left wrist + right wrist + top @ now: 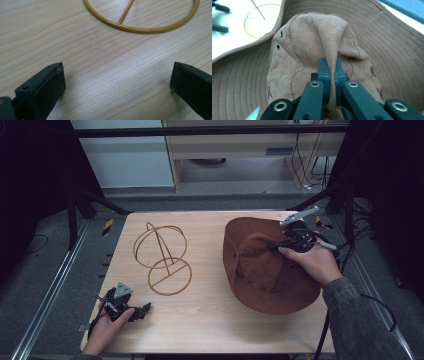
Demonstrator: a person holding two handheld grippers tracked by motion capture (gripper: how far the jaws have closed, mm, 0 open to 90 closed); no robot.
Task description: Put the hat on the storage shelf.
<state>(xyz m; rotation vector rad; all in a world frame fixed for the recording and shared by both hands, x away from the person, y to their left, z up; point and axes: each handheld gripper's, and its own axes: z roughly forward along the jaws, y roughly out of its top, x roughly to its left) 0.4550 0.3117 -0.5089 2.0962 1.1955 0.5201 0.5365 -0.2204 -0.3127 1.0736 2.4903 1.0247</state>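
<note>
Two claws differ: the right claw (329,65) pinches the hat (265,270) crown fold at 3 o'clock; lift slowly toward the wire stand (162,257). Left claw (117,82) rests wide at 7 o'clock.

My left gripper (142,310) is black, with a grey three-cornered plate (122,290) on top and thin cables bunched just behind it. Seen along it, its two black fingers (45,87) are blocky, each faced with a dark, rough pad, and one has a small round hole near its tip.

My right gripper (331,72) has dark teal-black linked bars joined by brass-coloured rivets (314,84), narrowing to slim tips. A grey plate (299,215) sits above it, and black cable (385,307) trails behind. My right sleeve (357,320) is mottled grey-green.
</note>
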